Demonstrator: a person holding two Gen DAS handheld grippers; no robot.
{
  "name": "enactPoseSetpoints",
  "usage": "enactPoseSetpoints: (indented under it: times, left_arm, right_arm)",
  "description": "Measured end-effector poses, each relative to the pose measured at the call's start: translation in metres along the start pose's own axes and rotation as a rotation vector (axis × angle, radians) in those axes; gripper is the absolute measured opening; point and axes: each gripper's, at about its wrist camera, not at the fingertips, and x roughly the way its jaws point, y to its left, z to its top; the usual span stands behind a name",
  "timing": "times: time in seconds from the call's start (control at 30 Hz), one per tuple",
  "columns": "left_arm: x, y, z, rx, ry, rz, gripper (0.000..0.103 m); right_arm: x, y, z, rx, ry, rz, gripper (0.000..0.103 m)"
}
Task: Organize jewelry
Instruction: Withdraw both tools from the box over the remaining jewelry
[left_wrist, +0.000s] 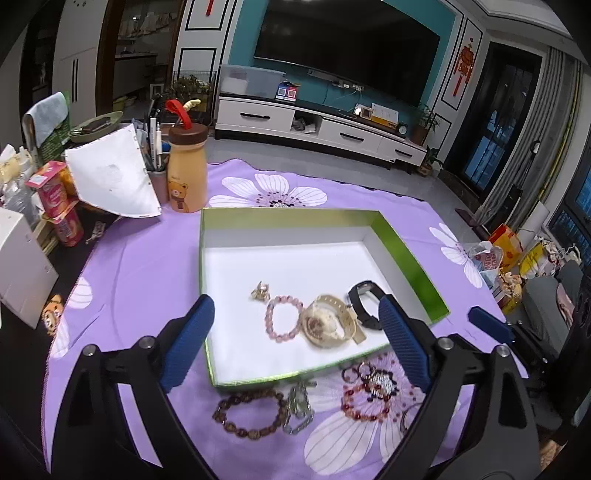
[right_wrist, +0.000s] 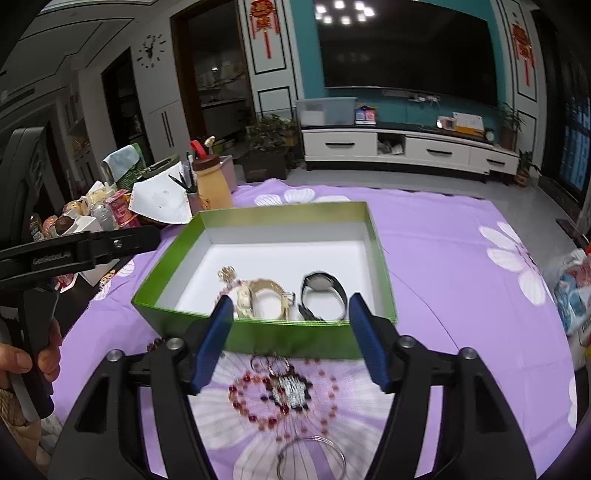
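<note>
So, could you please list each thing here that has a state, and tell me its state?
Left gripper: open, holding nothing.
Right gripper: open, holding nothing.
Green box: lid off, jewelry inside.
Black watch: in the box.
Pink bracelet: in the box.
Brown bead bracelet: still outside, on the cloth.
Bear bottle: capped, upright.

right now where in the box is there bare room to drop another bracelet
The far half of the green-walled white-floored box is bare, between its back wall and the gold ring. The near right is crowded: pink bead bracelet, cream-gold watch and black watch lie close together.
</note>
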Motion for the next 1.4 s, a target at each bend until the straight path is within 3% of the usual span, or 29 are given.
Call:
enactPoseSetpoints:
  times: [0.27, 0.6, 0.9, 1.07, 1.27, 1.4]
  left_arm:
    - [-0.020, -0.005, -0.027, 0.001, 0.018, 0.010, 0.101]
    - [-0.031, -0.011, -0.054, 0.002, 0.056, -0.004, 0.101]
    - [-0.040, -0.022, -0.080, -0.004, 0.081, -0.062, 0.101]
    - [-0.043, -0.019, -0.089, -0.028, 0.071, -0.053, 0.101]
    - [-0.051, -0.025, -0.093, 0.012, 0.027, -0.068, 0.101]
    - [-0.051, -0.030, -0.094, 0.042, 0.043, -0.088, 0.101]
  right_arm:
    - [-0.025, -0.006, -0.017, 0.052, 0.010, -0.014, 0.078]
    - [-0.039, -0.005, -0.037, 0.083, 0.050, -0.005, 0.091]
    - [-0.047, -0.010, -0.060, 0.111, 0.100, 0.004, 0.092]
    - [-0.051, -0.011, -0.072, 0.107, 0.121, -0.001, 0.092]
    - [-0.055, -0.018, -0.078, 0.128, 0.125, -0.004, 0.092]
    - [-0.057, -0.020, -0.078, 0.130, 0.121, -0.005, 0.092]
